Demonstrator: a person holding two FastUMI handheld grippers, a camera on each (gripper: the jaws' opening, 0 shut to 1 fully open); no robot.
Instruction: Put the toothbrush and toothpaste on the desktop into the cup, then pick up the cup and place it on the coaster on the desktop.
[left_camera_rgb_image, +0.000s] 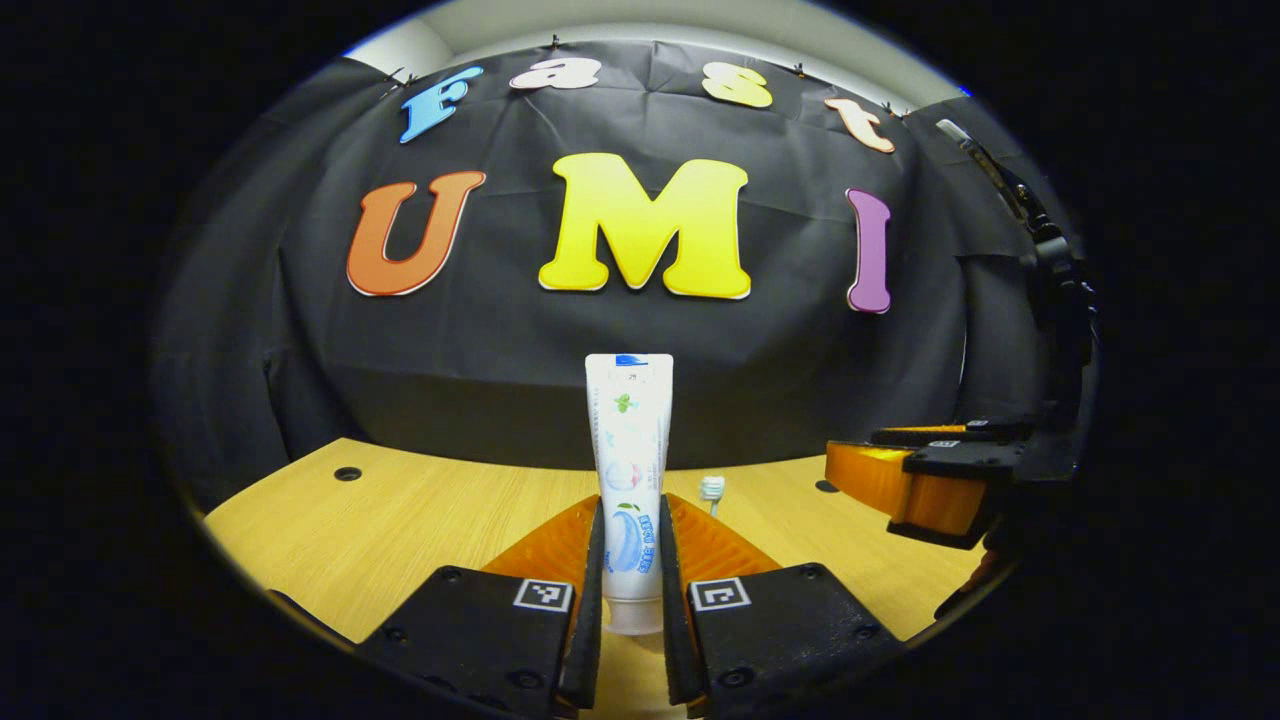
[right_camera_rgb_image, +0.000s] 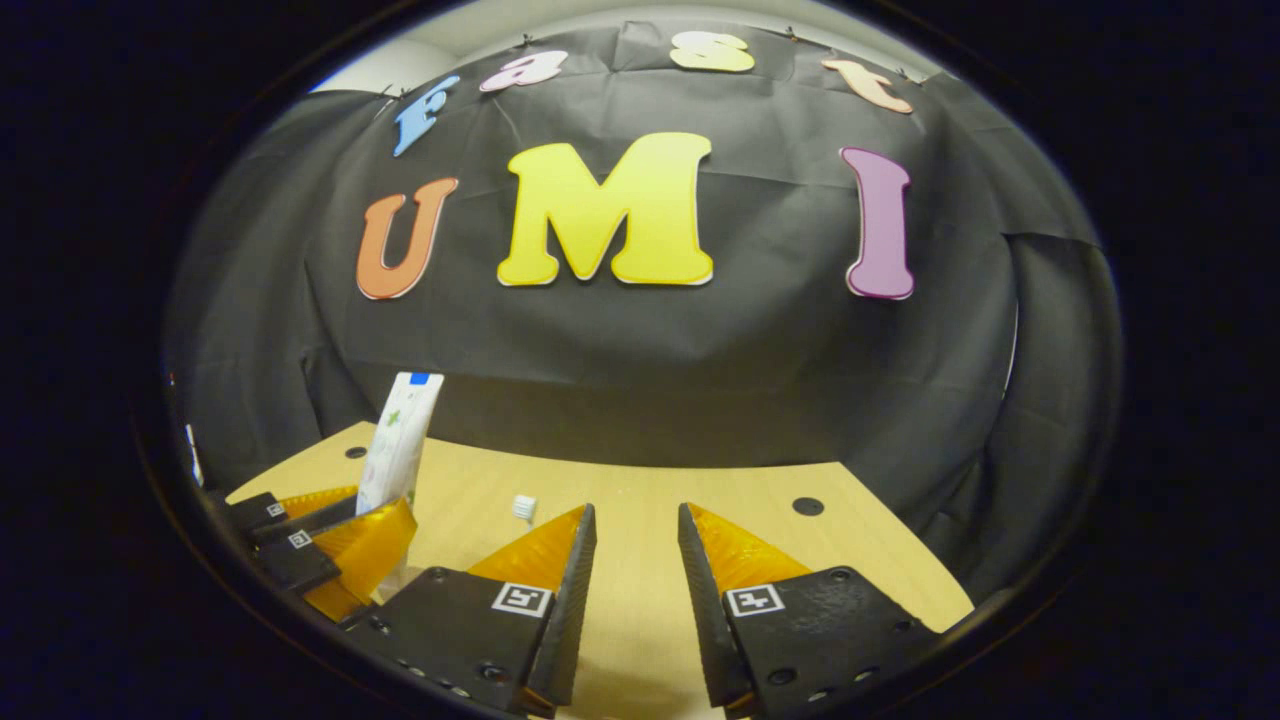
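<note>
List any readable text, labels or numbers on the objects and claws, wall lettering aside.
No text here can be quoted.
toothpaste tube, clamped in the left claw: printed wording, too small and blurred to read.
square coded markers on the left claw and on the open right claw: black-and-white patterns, no letters or numbers.

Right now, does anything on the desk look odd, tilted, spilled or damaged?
Nothing looks spilled or damaged. The toothpaste tube stands upright only because the left gripper clamps it near its cap. The toothbrush head shows behind it. The right gripper is open.
</note>
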